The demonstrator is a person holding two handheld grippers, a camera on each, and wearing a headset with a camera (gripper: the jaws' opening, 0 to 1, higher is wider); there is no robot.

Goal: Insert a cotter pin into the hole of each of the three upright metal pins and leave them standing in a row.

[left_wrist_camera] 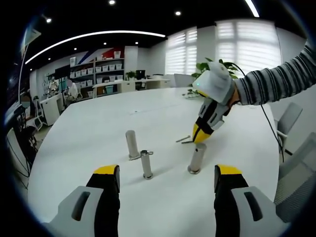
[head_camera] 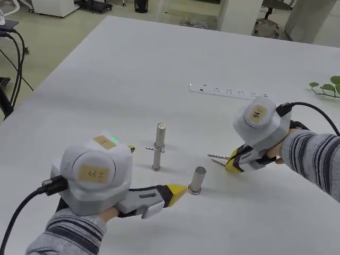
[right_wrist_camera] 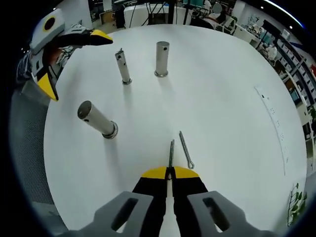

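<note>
Head view: the middle metal pin (head_camera: 156, 159) carries a fitted cotter pin (head_camera: 154, 150). The far metal pin (head_camera: 161, 135) and the near metal pin (head_camera: 197, 180) seem bare, so I judge two insertions remain.

Left gripper view: the left tongs (left_wrist_camera: 167, 170) stand apart, empty.

Right gripper view: the right tongs (right_wrist_camera: 171, 172) are clamped on a second cotter pin (right_wrist_camera: 171, 150).

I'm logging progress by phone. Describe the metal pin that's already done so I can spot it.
On the white table, three metal pins stand close together. The finished pin is the middle one; it alone has a cotter pin crosswise near its top.
</note>
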